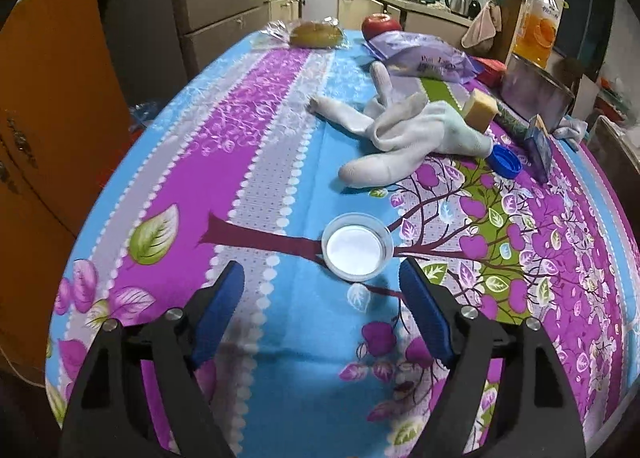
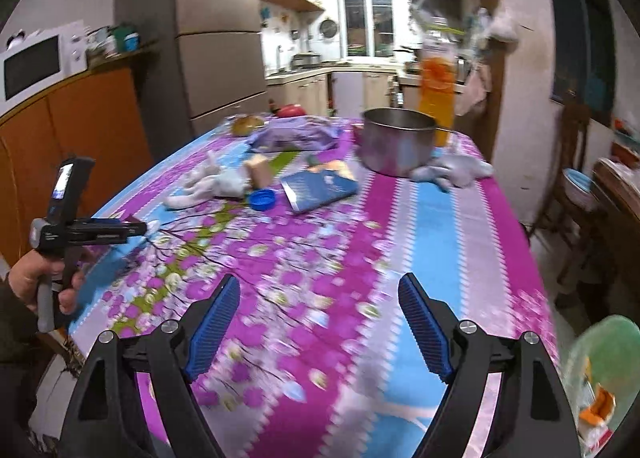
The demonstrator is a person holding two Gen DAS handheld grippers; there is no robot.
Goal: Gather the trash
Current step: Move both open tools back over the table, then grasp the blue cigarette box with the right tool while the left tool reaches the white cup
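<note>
My left gripper (image 1: 322, 278) is open and empty, low over the flowered tablecloth (image 1: 248, 162). A small clear plastic cup (image 1: 357, 245) with a white bottom stands just ahead of it, nearer the right finger. Beyond lie a white glove (image 1: 404, 134), a blue bottle cap (image 1: 506, 162) and a purple plastic bag (image 1: 424, 54). My right gripper (image 2: 320, 290) is open and empty above the near part of the table. In the right wrist view the left gripper (image 2: 138, 229) shows at the far left, held by a hand. The cap (image 2: 262, 200) and glove (image 2: 208, 184) lie further back.
A steel pot (image 2: 396, 140), an orange juice bottle (image 2: 438, 98), a blue booklet (image 2: 320, 186), a yellow sponge (image 1: 480, 110), wrapped bread (image 1: 316, 34) and an apple (image 1: 380, 24) stand on the table. A green bin (image 2: 600, 374) with trash sits at the lower right. An orange cabinet (image 1: 52, 98) stands left.
</note>
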